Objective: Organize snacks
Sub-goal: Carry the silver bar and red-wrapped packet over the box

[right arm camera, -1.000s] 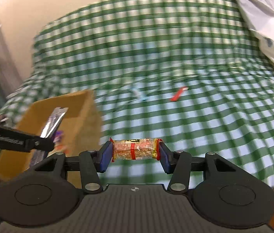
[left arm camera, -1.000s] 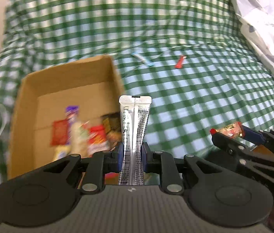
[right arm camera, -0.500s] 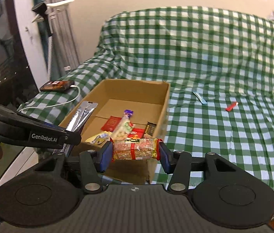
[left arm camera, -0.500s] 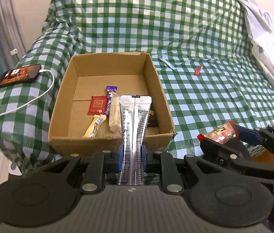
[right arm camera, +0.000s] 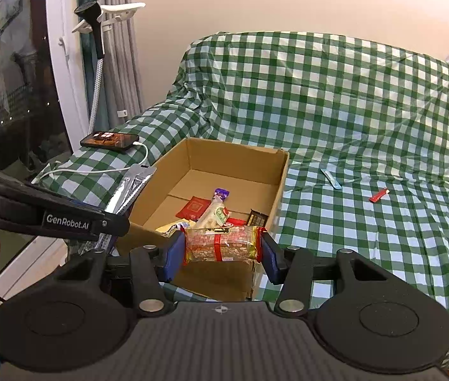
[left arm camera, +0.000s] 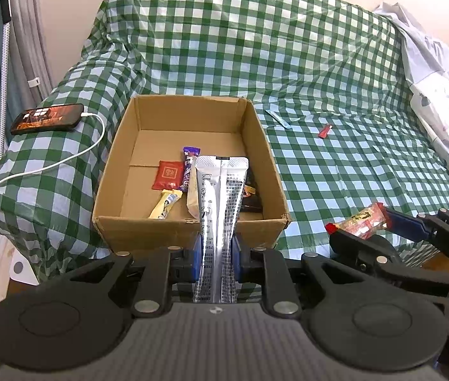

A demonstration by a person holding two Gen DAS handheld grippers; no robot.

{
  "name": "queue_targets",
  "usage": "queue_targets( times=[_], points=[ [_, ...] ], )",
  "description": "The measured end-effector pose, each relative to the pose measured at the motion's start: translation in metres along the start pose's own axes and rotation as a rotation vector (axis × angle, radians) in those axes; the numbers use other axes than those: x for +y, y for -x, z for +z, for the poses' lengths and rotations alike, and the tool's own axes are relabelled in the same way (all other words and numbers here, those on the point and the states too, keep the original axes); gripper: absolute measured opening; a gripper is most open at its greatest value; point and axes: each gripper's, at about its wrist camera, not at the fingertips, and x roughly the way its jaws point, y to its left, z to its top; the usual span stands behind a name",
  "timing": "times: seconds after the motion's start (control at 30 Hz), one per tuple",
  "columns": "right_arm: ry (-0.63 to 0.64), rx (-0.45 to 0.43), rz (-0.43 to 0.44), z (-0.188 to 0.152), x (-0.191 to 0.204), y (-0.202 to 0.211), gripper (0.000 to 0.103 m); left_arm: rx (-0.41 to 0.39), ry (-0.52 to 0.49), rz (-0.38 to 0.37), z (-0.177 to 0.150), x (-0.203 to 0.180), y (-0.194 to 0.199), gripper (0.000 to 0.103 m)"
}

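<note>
Green-checked sofa. Left hand-held gripper clamps silver sachet, right hand-held gripper clamps peanut bar. Carry both past near wall of cardboard box, then release.

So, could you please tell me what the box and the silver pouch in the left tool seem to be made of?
The box looks like plain brown corrugated cardboard: matte, with creased fold lines and a slightly frayed rim. The silver pouch looks like metallised foil or plastic film, though I cannot tell which: it is glossy, with crimped sealed edges and printed text.

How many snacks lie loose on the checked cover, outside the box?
2: a pale blue stick just right of the box, and a red packet farther right.
</note>
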Motion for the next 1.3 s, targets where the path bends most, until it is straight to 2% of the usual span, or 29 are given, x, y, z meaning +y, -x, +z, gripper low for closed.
queue_targets(
  times=[1.3],
  points=[
    [0.011, 0.123, -0.01, -0.001, -0.001, -0.038, 0.053, 0.084, 0.039, -0.032, 0.005, 0.009, -0.038, 0.021]
  ],
)
